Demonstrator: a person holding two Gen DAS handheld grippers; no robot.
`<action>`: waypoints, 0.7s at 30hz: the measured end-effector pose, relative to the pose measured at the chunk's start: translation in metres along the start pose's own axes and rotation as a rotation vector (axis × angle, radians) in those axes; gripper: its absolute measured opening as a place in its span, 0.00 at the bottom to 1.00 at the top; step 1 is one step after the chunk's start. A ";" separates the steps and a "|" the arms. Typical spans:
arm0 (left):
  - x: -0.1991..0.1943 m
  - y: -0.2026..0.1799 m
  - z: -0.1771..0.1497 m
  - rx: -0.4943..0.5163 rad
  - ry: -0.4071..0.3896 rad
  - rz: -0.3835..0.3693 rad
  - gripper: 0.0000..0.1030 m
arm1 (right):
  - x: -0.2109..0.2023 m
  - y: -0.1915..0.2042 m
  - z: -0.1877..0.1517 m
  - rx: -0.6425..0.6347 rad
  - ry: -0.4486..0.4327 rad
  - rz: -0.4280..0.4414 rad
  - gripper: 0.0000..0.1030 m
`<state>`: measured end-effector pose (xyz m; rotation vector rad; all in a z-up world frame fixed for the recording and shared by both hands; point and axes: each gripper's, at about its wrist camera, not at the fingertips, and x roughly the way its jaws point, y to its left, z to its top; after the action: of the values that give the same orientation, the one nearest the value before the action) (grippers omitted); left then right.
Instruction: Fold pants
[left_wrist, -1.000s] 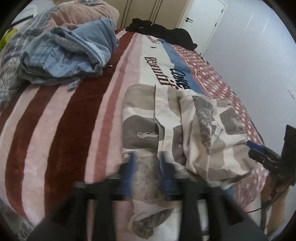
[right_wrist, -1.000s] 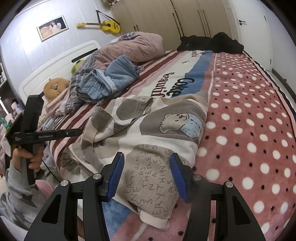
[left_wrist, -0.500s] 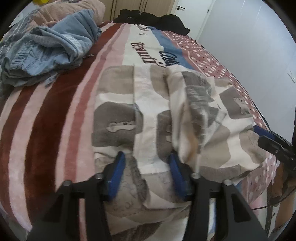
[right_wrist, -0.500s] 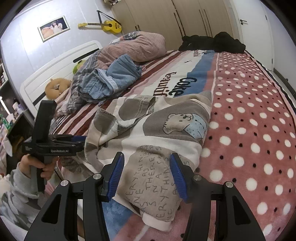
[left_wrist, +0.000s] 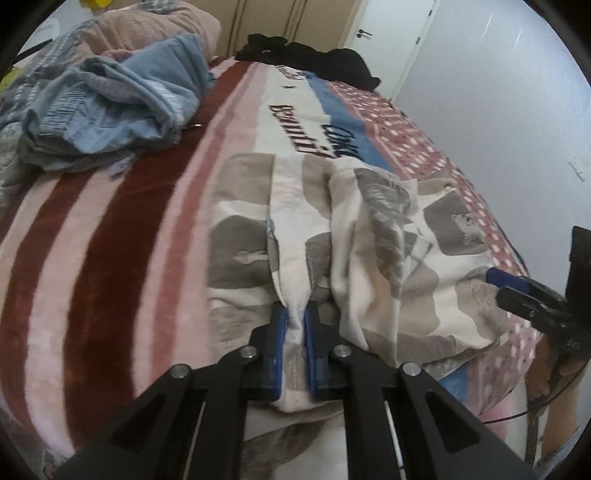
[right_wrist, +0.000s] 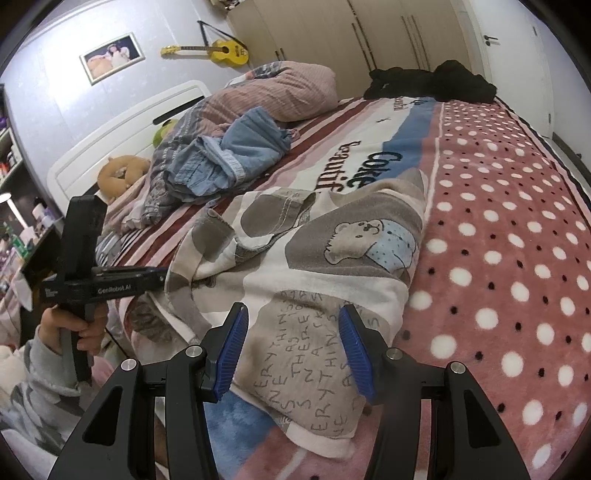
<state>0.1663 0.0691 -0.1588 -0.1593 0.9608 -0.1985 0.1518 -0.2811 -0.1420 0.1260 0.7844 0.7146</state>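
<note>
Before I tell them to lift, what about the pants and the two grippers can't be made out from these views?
- Left wrist view: the pants hem nearest the camera, hidden behind the left gripper, shut on a fold.
- Right wrist view: the pants' left edge drops off the bed; the open right gripper shows no contact.

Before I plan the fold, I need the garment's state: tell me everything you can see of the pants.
The pants are soft, fleecy cream fabric with grey-brown patches, a bear print and scribbled lettering. They lie rumpled on the blanket near the bed's edge, one part bunched over another. The left gripper has just closed on a pinched ridge of cloth at the near edge. The right gripper stands open, its pads either side of the lettered part.
</note>
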 end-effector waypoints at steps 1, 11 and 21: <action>0.000 0.002 -0.001 -0.002 0.002 0.009 0.07 | 0.001 0.002 0.000 -0.005 0.004 0.004 0.44; -0.017 0.005 0.002 0.012 -0.020 0.025 0.38 | 0.008 0.008 0.002 -0.033 0.010 -0.039 0.44; -0.015 -0.040 0.028 0.141 -0.067 -0.041 0.58 | 0.005 -0.001 0.001 -0.003 0.006 -0.022 0.44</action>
<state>0.1772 0.0349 -0.1215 -0.0555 0.8740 -0.2957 0.1556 -0.2787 -0.1448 0.1125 0.7895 0.6950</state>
